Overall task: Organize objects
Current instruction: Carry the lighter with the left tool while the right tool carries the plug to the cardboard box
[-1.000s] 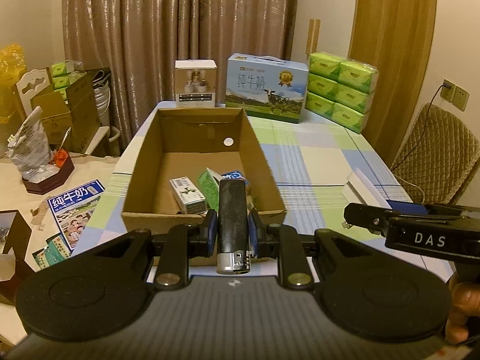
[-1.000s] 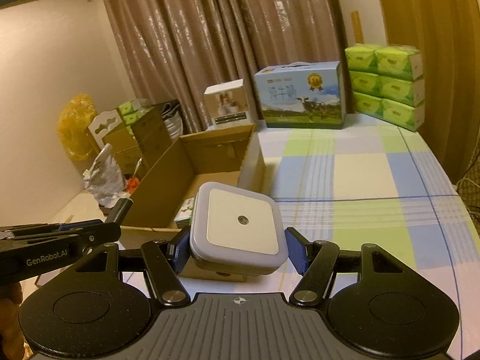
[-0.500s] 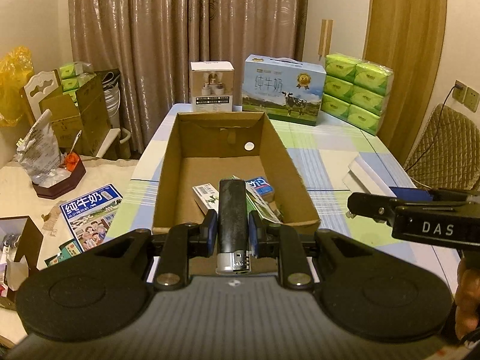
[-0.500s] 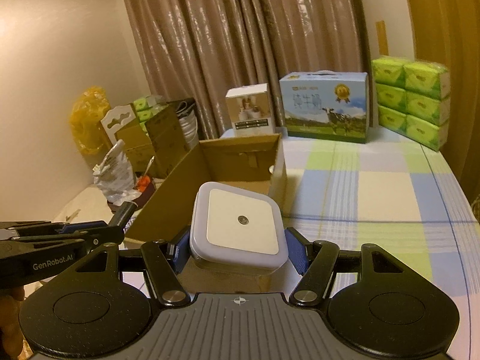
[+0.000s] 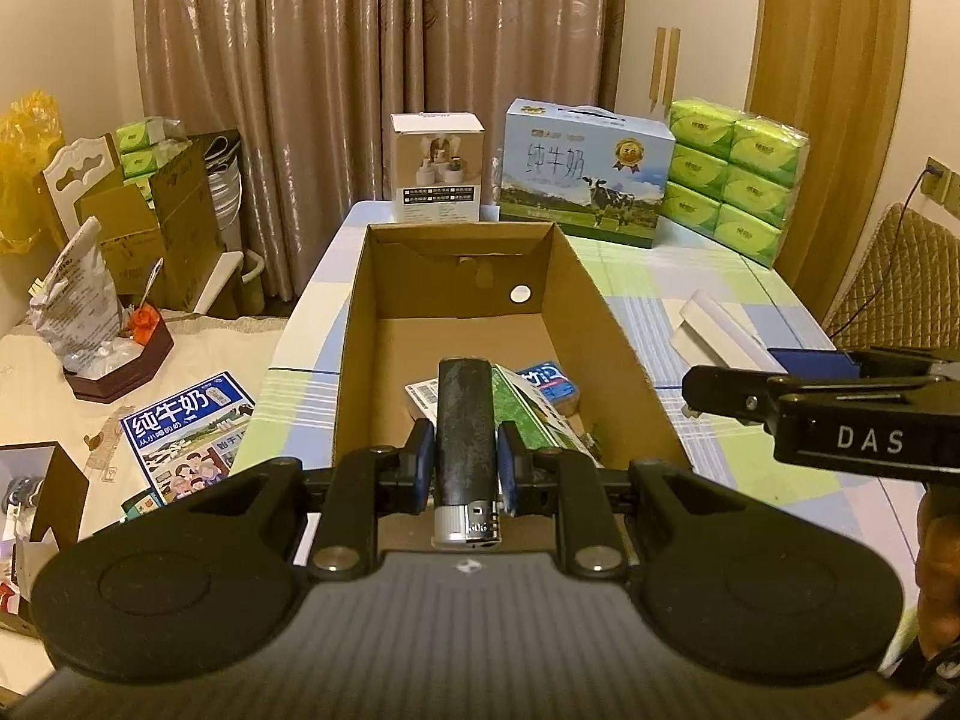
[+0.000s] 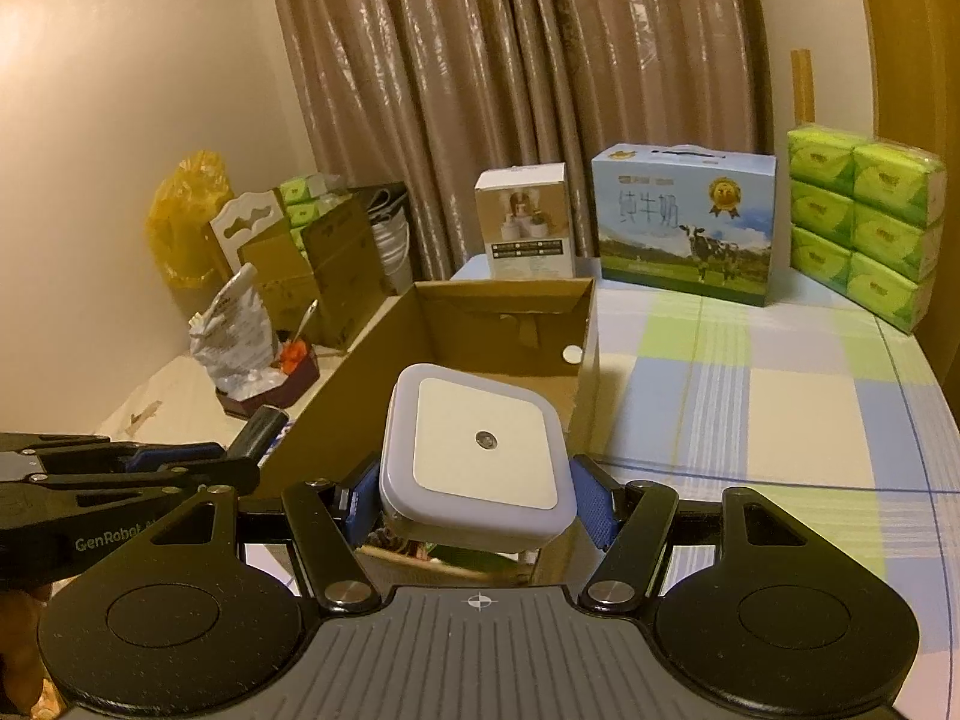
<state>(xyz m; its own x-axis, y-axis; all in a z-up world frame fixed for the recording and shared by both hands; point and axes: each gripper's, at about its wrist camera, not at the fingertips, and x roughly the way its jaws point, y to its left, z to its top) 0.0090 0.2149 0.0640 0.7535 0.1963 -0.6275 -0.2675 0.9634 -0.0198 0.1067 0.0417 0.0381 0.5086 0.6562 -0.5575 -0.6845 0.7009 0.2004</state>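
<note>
1. The cardboard box (image 5: 462,330) fills more of both wrist views than it did a second ago. In the left view its near wall has slid under the gripper, and more of its bare floor shows at 12 o'clock of the fingers. Both hands have carried their loads forward to it.
2. The checked tablecloth (image 6: 780,408) shows less bare ground between the grippers and the box than before. I judge the carry is nearly done and the drop comes next.
3. The right gripper (image 6: 477,507) stands about half open, its blue pads pressed on both sides of the square white night light (image 6: 480,450). The grip looks unchanged. The light now hangs over the box's near right corner, at 12 o'clock of that gripper, and is not yet clearly inside.
4. The left gripper (image 5: 465,468) is nearly closed, clamping the black lighter (image 5: 465,438), whose metal head points back at the camera. It hovers above the small cartons (image 5: 528,414) already lying on the box floor, at 1 o'clock of the lighter.
5. The white spot on the far wall (image 5: 519,293) sits lower in frame than before, which fits that advance.
</note>
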